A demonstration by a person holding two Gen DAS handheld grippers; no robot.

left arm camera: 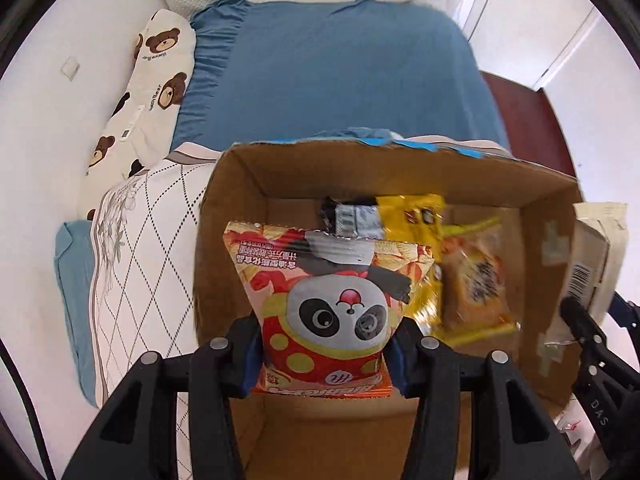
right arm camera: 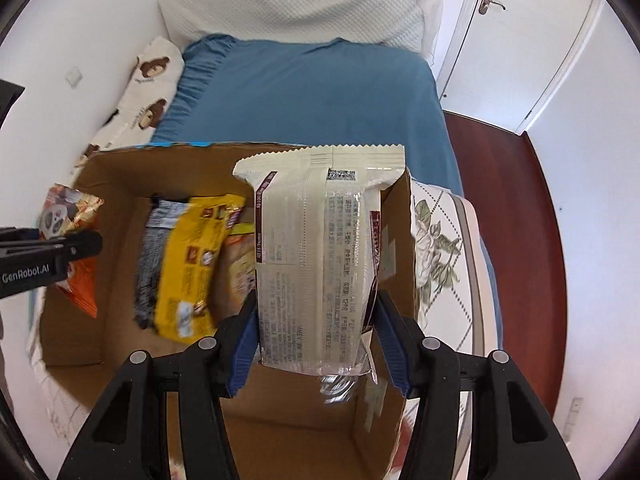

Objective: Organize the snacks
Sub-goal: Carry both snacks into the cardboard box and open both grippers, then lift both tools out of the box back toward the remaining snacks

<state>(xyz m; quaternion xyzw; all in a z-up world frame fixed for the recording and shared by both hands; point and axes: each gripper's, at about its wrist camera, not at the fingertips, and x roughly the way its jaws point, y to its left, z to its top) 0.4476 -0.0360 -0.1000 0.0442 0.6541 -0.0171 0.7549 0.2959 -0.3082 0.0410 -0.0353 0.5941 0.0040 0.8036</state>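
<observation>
Left tongs [left arm camera: 324, 356] pinch the upside-down panda bag [left arm camera: 324, 304], right tongs [right arm camera: 316, 332] pinch the cream packet [right arm camera: 320, 256], both lengthwise over the box [right arm camera: 120, 168].

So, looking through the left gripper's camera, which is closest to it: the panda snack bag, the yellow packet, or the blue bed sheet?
1. Panda snack bag, clamped between the left gripper's fingers.
2. Yellow packet, ahead to the right, inside the cardboard box.
3. Blue bed sheet, beyond the box's far wall.

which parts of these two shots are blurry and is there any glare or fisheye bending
Left wrist view: yellow packet and orange packet in the cardboard box are smeared; the gripped panda snack bag is sharp. Right wrist view: yellow packet blurred, cream packet sharp. Both bend toward the edges; door bright.
</observation>
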